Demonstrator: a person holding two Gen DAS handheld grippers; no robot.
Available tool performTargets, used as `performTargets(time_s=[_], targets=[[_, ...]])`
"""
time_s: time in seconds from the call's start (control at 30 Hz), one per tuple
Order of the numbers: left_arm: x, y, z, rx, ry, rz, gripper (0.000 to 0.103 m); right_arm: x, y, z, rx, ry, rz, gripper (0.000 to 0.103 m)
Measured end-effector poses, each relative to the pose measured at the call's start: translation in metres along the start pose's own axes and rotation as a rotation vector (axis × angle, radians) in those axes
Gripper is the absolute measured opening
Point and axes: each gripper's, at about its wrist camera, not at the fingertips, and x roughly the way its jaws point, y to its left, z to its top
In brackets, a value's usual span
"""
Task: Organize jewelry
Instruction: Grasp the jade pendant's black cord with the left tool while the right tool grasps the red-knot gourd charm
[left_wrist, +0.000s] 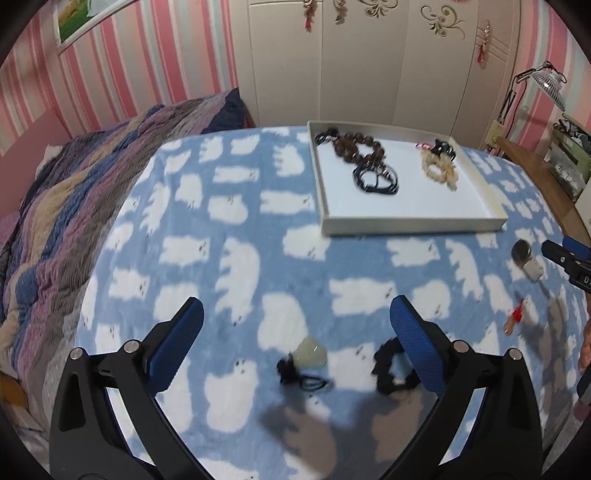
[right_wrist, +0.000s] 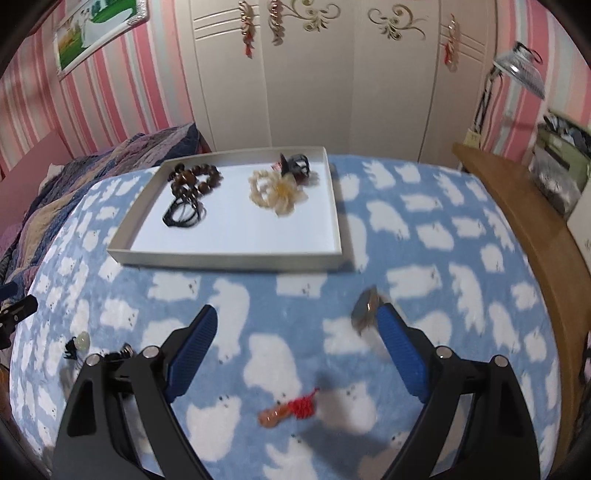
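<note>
My left gripper (left_wrist: 295, 306) hangs open over the blue cloud-print blanket. A pale green pendant on a black cord (left_wrist: 308, 356) lies between its fingers, untouched. A black scrunchie-like band (left_wrist: 391, 367) lies against the inside of its right finger. My right gripper (right_wrist: 297, 314) is open too. An orange pendant with a red knot (right_wrist: 291, 408) lies below its gap, and a metallic watch-like piece (right_wrist: 365, 308) sits at its right fingertip. The shallow white tray (right_wrist: 229, 258) beyond holds brown beads (right_wrist: 195, 179), black cords (right_wrist: 184, 214), a cream bead bracelet (right_wrist: 275, 195) and a dark hair claw (right_wrist: 295, 164).
A striped quilt (left_wrist: 74, 206) is bunched along the left of the bed. A wooden ledge (right_wrist: 517, 206) runs down the right side, with boxes and a desk lamp (right_wrist: 517, 66) beyond it. White wardrobe doors (right_wrist: 314, 92) stand behind the tray.
</note>
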Motion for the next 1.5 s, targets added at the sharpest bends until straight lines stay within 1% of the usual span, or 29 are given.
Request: performTargets(time_s=[0.13,0.23,0.4,0.63,0.73,0.8,0.83,0.87,0.93,1.0,1.1,1.13,1.17,1.23,1.3,1.37,1.43,1.5], targets=[[0.006,0.008,-0.019,-0.027,0.006,0.012,0.1,0.001,-0.004,-0.022,0.008,-0.001,-0.021,0.089],[0.016,0.008,-0.035,-0.026,0.008,0.012,0.1,0.008,-0.008,-0.039,0.017,0.011,-0.041,0.089],[0.03,0.007,-0.051,-0.029,0.003,0.023,0.1,0.022,-0.013,-0.063,0.043,0.03,-0.043,0.089],[0.041,0.006,-0.063,-0.024,-0.002,0.028,0.099,0.027,-0.011,-0.075,0.036,-0.005,-0.074,0.088],[0.05,0.007,-0.068,-0.031,0.008,0.007,0.095,0.03,-0.011,-0.078,0.034,0.001,-0.068,0.087],[0.055,0.008,-0.069,-0.036,0.02,-0.006,0.089,0.031,-0.01,-0.081,0.029,0.002,-0.07,0.086],[0.058,0.008,-0.069,-0.035,0.029,-0.015,0.086,0.031,-0.009,-0.083,0.027,0.0,-0.07,0.083],[0.059,0.008,-0.07,-0.033,0.034,-0.021,0.081,0.031,-0.008,-0.083,0.024,0.0,-0.072,0.081],[0.063,0.008,-0.071,-0.032,0.048,-0.037,0.075,0.033,-0.006,-0.085,0.017,0.008,-0.068,0.072],[0.066,0.009,-0.072,-0.031,0.061,-0.051,0.065,0.036,-0.004,-0.087,0.015,0.02,-0.062,0.069],[0.069,0.007,-0.074,-0.02,0.073,-0.066,0.061,0.041,-0.005,-0.091,0.021,0.038,-0.056,0.068],[0.069,0.005,-0.074,-0.015,0.07,-0.068,0.06,0.041,-0.005,-0.091,0.023,0.041,-0.056,0.063],[0.069,0.005,-0.074,-0.012,0.069,-0.071,0.058,0.042,-0.005,-0.092,0.025,0.045,-0.056,0.061],[0.071,0.004,-0.074,-0.012,0.072,-0.07,0.058,0.042,-0.006,-0.093,0.033,0.047,-0.052,0.061],[0.071,0.005,-0.074,-0.012,0.071,-0.065,0.055,0.042,-0.006,-0.093,0.037,0.047,-0.053,0.06],[0.071,0.004,-0.074,-0.011,0.069,-0.066,0.053,0.043,-0.007,-0.093,0.043,0.048,-0.048,0.054],[0.071,0.003,-0.074,-0.006,0.068,-0.065,0.051,0.044,-0.009,-0.093,0.057,0.052,-0.034,0.041],[0.071,0.001,-0.074,-0.002,0.066,-0.068,0.048,0.045,-0.01,-0.093,0.069,0.06,-0.024,0.041]])
